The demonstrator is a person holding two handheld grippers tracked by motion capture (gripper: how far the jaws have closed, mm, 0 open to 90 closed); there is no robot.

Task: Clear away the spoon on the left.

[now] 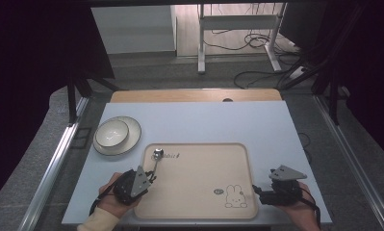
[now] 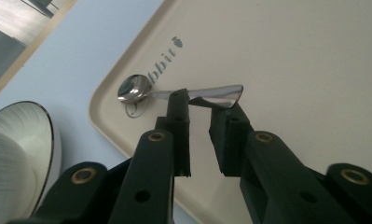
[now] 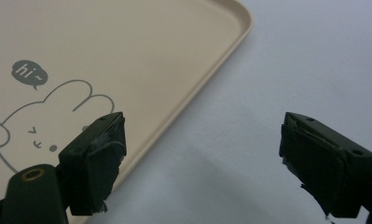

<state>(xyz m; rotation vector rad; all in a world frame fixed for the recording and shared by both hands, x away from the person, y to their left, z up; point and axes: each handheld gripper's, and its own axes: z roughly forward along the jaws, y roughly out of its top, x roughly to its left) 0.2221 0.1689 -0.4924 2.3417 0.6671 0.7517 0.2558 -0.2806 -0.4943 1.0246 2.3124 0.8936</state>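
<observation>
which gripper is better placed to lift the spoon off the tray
Left. The left gripper already has its jaws at the spoon handle on the tray; the right gripper sits open off the tray's far edge.

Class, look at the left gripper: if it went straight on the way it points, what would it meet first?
Most likely the spoon: the left gripper points at the handle, which lies across its tips on the tray. Whether the tips already touch it is unclear.
</observation>
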